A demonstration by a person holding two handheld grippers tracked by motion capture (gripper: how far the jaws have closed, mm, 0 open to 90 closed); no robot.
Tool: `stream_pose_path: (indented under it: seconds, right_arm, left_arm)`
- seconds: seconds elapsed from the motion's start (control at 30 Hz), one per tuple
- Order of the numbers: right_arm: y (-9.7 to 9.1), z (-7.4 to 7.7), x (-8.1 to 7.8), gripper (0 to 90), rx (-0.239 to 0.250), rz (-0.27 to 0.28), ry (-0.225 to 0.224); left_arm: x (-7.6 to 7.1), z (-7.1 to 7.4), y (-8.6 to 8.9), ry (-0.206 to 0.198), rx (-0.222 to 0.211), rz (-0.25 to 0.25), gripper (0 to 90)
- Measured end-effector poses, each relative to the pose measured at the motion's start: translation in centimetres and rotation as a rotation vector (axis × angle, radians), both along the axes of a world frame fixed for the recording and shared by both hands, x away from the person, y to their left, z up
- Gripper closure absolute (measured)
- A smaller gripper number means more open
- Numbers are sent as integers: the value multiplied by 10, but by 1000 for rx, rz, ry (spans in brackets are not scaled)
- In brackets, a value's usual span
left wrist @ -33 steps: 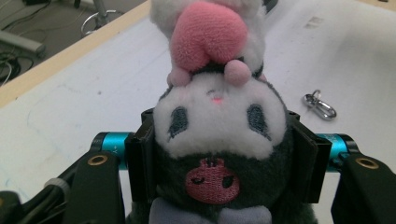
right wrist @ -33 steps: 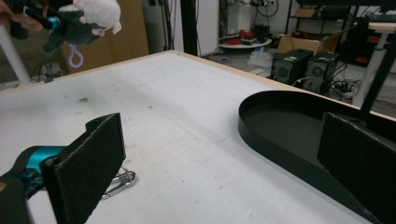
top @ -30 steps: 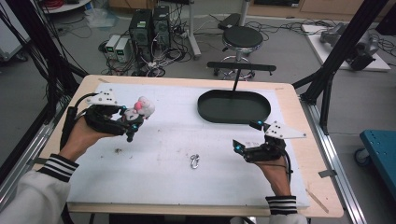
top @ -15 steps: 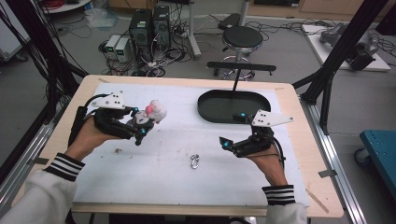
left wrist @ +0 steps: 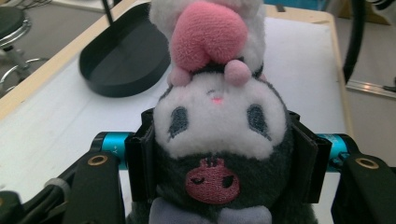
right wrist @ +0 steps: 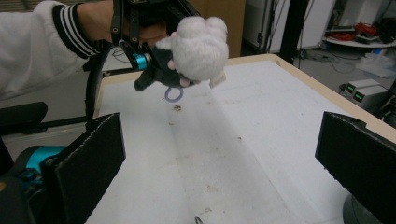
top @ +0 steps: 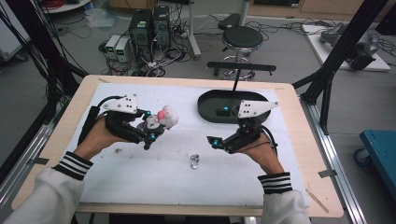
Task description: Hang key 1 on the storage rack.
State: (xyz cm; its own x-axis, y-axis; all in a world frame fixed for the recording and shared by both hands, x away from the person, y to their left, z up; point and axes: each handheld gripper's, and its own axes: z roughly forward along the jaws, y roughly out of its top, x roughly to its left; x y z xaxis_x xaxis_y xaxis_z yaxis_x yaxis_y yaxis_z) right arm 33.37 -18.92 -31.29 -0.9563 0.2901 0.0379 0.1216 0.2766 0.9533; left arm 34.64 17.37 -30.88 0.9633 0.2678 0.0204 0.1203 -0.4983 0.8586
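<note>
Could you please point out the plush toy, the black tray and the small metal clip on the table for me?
plush toy (left wrist: pixel 219 121): left gripper view, its white face.
black tray (top: pixel 208 106): high view, the left part of its rim.
metal clip (top: pixel 194 161): high view, its middle, on the white mat.

The plush toy (left wrist: pixel 219 135) is cut at the twelve and six o'clock edges; the small metal thing (top: pixel 194 161) is too small to identify
</note>
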Motion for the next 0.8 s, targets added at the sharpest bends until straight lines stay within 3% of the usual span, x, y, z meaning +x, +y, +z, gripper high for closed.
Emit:
stream_pose_path:
  seconds: [0.27, 0.53, 0.8]
  right_arm:
    - [19, 9, 10, 8, -30, 87, 1]
    - [31, 8, 17, 8, -77, 151, 24]
    - [41, 12, 22, 8, -74, 199, 29]
  left_arm:
    - [1, 0, -18, 1, -16, -58, 385]
    - [1, 2, -30, -2, -4, -105, 385]
    - [1, 2, -43, -5, 8, -150, 385]
